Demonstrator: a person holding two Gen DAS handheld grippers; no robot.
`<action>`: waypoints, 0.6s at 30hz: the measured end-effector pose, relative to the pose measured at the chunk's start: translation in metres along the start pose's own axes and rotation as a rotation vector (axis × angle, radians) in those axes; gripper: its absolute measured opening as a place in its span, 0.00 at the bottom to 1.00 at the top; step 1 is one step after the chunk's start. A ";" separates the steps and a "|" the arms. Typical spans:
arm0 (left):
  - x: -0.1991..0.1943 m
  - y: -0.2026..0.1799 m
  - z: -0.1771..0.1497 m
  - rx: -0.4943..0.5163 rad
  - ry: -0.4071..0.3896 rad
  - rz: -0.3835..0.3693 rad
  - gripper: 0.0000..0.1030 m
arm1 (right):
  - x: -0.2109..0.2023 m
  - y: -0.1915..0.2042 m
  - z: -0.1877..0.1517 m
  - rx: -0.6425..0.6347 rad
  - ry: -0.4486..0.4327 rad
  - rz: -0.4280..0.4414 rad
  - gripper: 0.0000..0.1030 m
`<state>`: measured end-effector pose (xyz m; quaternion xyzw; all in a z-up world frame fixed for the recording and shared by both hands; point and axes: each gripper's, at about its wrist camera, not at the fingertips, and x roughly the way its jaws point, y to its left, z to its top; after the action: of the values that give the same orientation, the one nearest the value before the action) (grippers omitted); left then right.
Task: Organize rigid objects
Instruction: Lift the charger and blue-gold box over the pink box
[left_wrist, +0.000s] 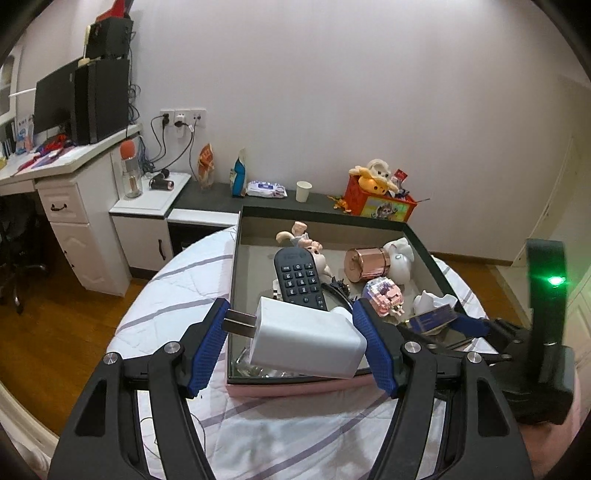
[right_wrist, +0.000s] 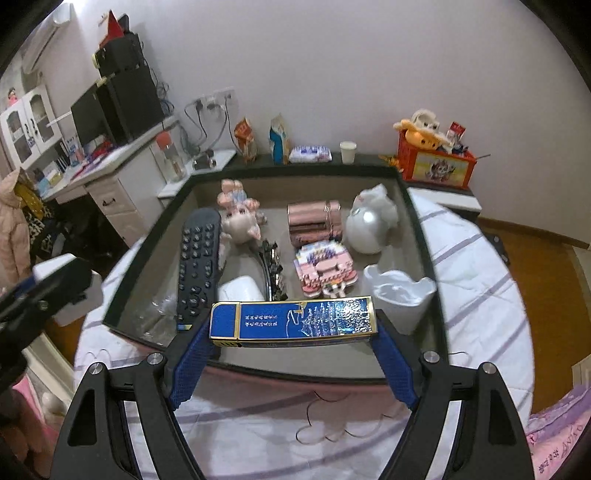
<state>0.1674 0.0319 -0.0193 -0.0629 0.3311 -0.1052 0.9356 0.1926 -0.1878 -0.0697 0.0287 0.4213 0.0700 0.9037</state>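
My left gripper (left_wrist: 291, 332) is shut on a white plug charger (left_wrist: 306, 339), held above the near left edge of a dark-rimmed box (left_wrist: 236, 280). My right gripper (right_wrist: 293, 339) is shut on a blue and gold flat box (right_wrist: 291, 319), held over the near edge of the dark-rimmed box (right_wrist: 417, 229). Inside lie a black remote (right_wrist: 197, 266), a pink pig figure (right_wrist: 240, 218), a copper tin (right_wrist: 314, 221), a white figurine (right_wrist: 369, 221), a pink brick model (right_wrist: 325, 266) and a white cup-like piece (right_wrist: 402, 295). The right gripper also shows in the left wrist view (left_wrist: 469, 326).
The box sits on a round surface with a striped white cover (right_wrist: 480, 288). Behind it a dark ledge (left_wrist: 207, 192) holds snack bags, wipes, a paper cup (left_wrist: 303, 191) and a red toy crate (left_wrist: 380, 201). A white desk (left_wrist: 62, 162) stands at left.
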 end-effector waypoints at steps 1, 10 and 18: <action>0.002 0.001 0.000 -0.002 0.004 0.000 0.67 | 0.004 0.000 -0.001 0.002 0.006 0.000 0.80; 0.018 0.002 0.000 -0.006 0.025 -0.001 0.67 | 0.019 -0.003 -0.005 -0.003 0.037 -0.023 0.87; 0.039 -0.006 0.012 0.007 0.038 -0.017 0.67 | 0.003 -0.013 0.005 -0.006 -0.012 -0.033 0.88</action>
<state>0.2033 0.0176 -0.0326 -0.0603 0.3478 -0.1157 0.9284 0.1990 -0.2000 -0.0701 0.0195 0.4163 0.0564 0.9073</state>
